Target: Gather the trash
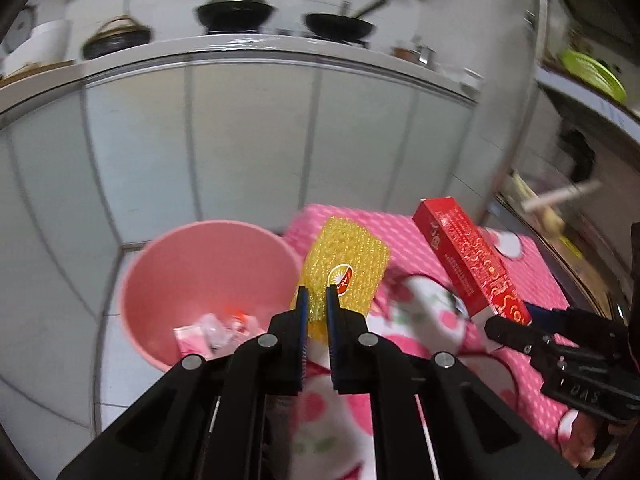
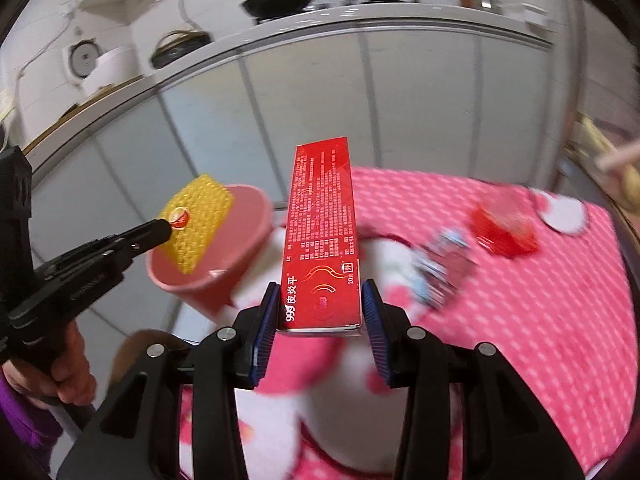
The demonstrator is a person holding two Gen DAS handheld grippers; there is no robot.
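The left gripper (image 1: pixel 316 300) was clamped on a flat yellow bubble-textured packet with a round red and white sticker (image 1: pixel 346 270). Its blue-padded fingers (image 1: pixel 303 312) pinched the packet's near lower edge, so most of the packet stood out beyond the tips, tilted up and away. From the right wrist view the same packet (image 2: pixel 198 222) hung at the tip of the left gripper (image 2: pixel 162 230), in front of the round pink plastic bin (image 2: pixel 224 272) and overlapping its rim; whether it was directly above the opening could not be told. In the left wrist view the bin (image 1: pixel 208 276) lay just left of the packet, with a few crumpled pink and clear wrappers (image 1: pixel 216 330) at its bottom.

The right gripper (image 2: pixel 320 316) grasped a long red cardboard box printed with white text (image 2: pixel 322 240). The pads pressed the box's near end on both sides, and the box ran straight out along the fingers, away from the camera. In the left wrist view this box (image 1: pixel 468 258) rose slanted from the right gripper (image 1: pixel 508 324), to the right of the packet and apart from it.

Below both lay a pink dotted cloth with a white cartoon print (image 2: pixel 540 320). On it, well right of the red box, sat a blurred red item (image 2: pixel 506 226) and a small crumpled pale wrapper (image 2: pixel 444 268).
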